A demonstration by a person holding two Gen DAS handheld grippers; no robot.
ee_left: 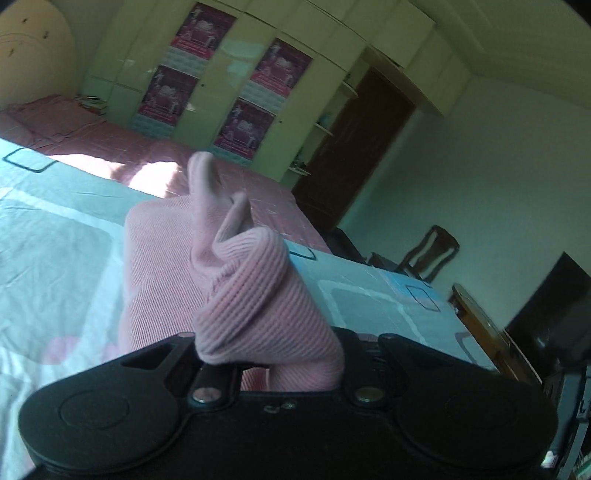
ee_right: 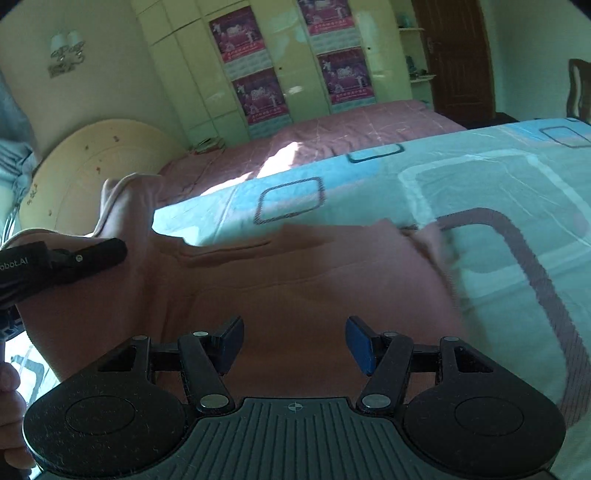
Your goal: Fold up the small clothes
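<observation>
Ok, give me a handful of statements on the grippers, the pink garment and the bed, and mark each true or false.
1. The left gripper is shut on the pink garment. True.
2. The right gripper is clamped on the garment. False: its jaws stand open with nothing pinched between them.
3. The garment lies on a blue patterned bedspread. True.
4. The garment is folded into a neat square. False: it is spread out, one part lifted by the left gripper.
5. Posters hang on the wardrobe doors. True.

Sunlight is falling across a pink bed [ee_right: 351, 125] before a pale wardrobe [ee_right: 192, 74] bearing posters [ee_right: 236, 33], a dark door [ee_right: 458, 59] standing rightward.
</observation>
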